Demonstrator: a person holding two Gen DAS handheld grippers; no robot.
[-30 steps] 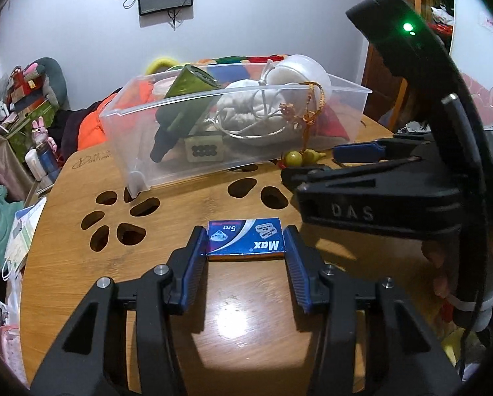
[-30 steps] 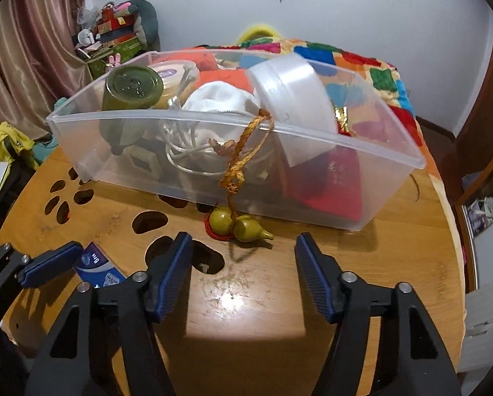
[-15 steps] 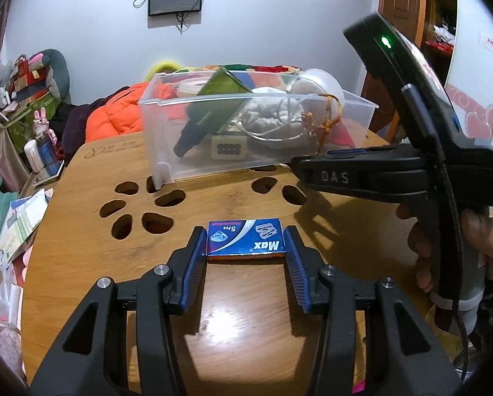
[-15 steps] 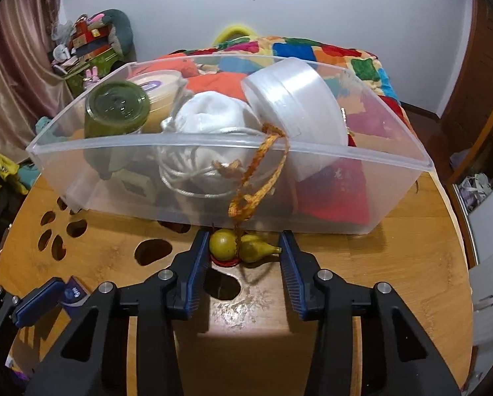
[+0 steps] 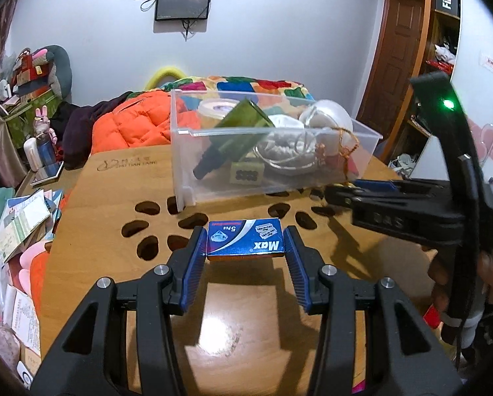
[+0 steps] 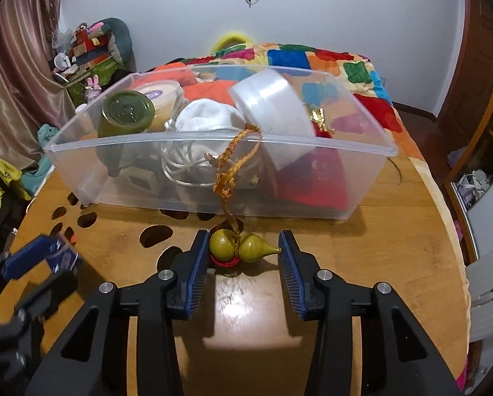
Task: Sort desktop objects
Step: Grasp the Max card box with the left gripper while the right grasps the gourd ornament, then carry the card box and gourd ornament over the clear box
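Observation:
A blue "Max" razor-blade box (image 5: 246,242) sits between the blue pads of my left gripper (image 5: 244,234), which is shut on it just above the wooden table (image 5: 114,198). My right gripper (image 6: 243,236) is shut on a yellow-green gourd charm (image 6: 243,247) on the table. The charm's braided gold cord (image 6: 228,165) runs up over the rim of the clear plastic bin (image 6: 213,137). In the left wrist view the right gripper (image 5: 338,194) reaches in from the right, close to the bin's (image 5: 193,165) front wall.
The bin holds a green bottle (image 6: 127,112), tape rolls (image 6: 272,109), white cable and a red item. Paw-shaped holes (image 5: 147,247) pierce the table. Papers and clutter (image 5: 18,224) lie beyond its left edge. A colourful quilt (image 6: 329,62) lies behind.
The right jaws have closed from wide apart onto the gourd charm after moving up to it. My left gripper, still holding the blue box, has risen a little and drifted sideways.

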